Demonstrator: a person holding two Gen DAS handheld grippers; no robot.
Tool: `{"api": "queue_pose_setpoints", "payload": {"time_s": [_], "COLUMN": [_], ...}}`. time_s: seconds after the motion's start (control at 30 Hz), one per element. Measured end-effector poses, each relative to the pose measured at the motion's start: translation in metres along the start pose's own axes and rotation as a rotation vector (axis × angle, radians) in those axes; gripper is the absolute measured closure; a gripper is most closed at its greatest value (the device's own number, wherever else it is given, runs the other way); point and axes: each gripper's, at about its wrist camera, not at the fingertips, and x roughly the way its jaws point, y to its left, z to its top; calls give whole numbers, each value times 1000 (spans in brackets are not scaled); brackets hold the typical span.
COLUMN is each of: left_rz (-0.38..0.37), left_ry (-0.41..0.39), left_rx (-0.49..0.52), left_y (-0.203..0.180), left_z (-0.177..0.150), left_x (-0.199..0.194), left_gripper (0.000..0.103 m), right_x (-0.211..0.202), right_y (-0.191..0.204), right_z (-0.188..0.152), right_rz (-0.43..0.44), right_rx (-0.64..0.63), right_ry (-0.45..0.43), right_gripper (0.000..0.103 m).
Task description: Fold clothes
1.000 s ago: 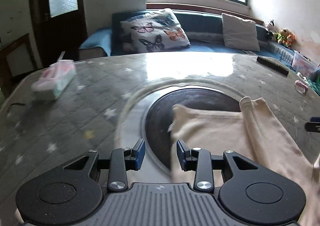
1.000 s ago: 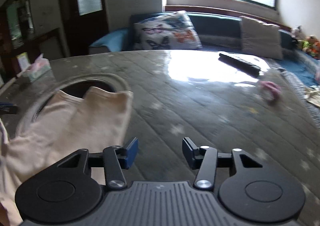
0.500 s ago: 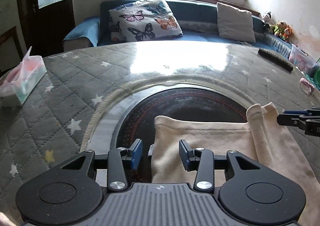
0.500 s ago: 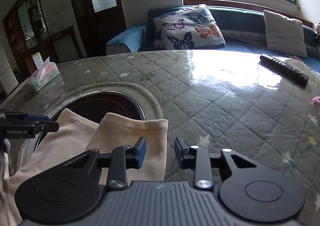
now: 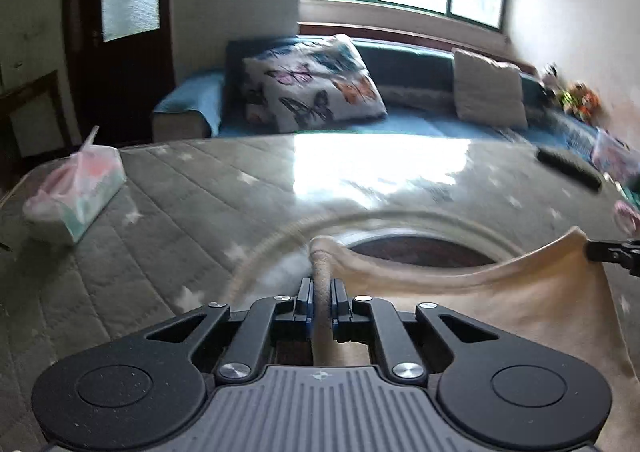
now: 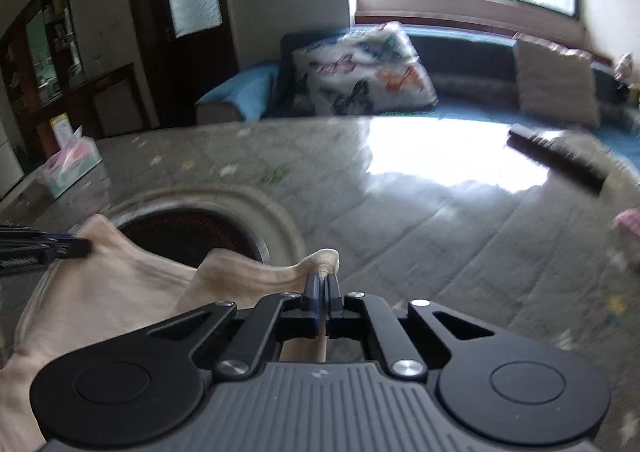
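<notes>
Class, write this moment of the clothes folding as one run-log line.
phase: corners gripped | left gripper: closing on beige garment corner | right gripper: shut on other corner | cloth: partly over round burner | next: likely lift

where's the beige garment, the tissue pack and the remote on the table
beige garment point(image 5: 500, 304), left wrist view, on the flat cloth right of the pinched edge
tissue pack point(image 5: 76, 192), left wrist view, on the middle of its plastic wrap
remote point(image 6: 560, 160), right wrist view, on the middle of its dark body
</notes>
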Motion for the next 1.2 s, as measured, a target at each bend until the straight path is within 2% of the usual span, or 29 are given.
{"api": "queue_pose_setpoints", "payload": {"time_s": [0.17,0.3,0.4,0.47,0.53,0.63,0.67,0.73,0.77,0.87,0.9,1.07,1.2], "left_rz": [14,29,34,31,27,19,15,13,4,-31,-39,-101,-147], "left_ry": [19,69,74,66,47,25,19,12,7,3,1,13,-15], "left_rx": [-8,4,2,4,19,44,53,72,82,138,163,248,327], "left_y": [9,9,13,16,15,12,11,8,6,-6,-11,-39,-63], "left_z": [3,-1,-3,-5,-6,-10,-12,-17,-22,-40,-46,-85,-108], "left_x": [18,35,30,20,7,-17,-26,-42,-51,-77,-84,-111,-122], "left_gripper": [94,90,89,83,72,66,64,54,52,48,46,45,44], "right_x": [15,37,38,29,16,-3,-12,-27,-35,-60,-66,-95,-105], "right_y": [-3,-1,4,7,10,14,17,22,25,37,41,66,86], "right_z": [13,13,11,11,13,14,14,11,9,-2,-7,-47,-77], "right_rz": [-37,-45,-48,-42,-37,-28,-25,-16,-9,21,28,93,133], "right_rx": [-12,-31,-56,-66,-80,-87,-92,-114,-124,-162,-178,-258,-320], "right_ry": [-10,43,69,60,55,51,47,44,42,41,41,84,97], "right_gripper": [101,100,97,96,92,88,83,79,78,62,59,52,46]}}
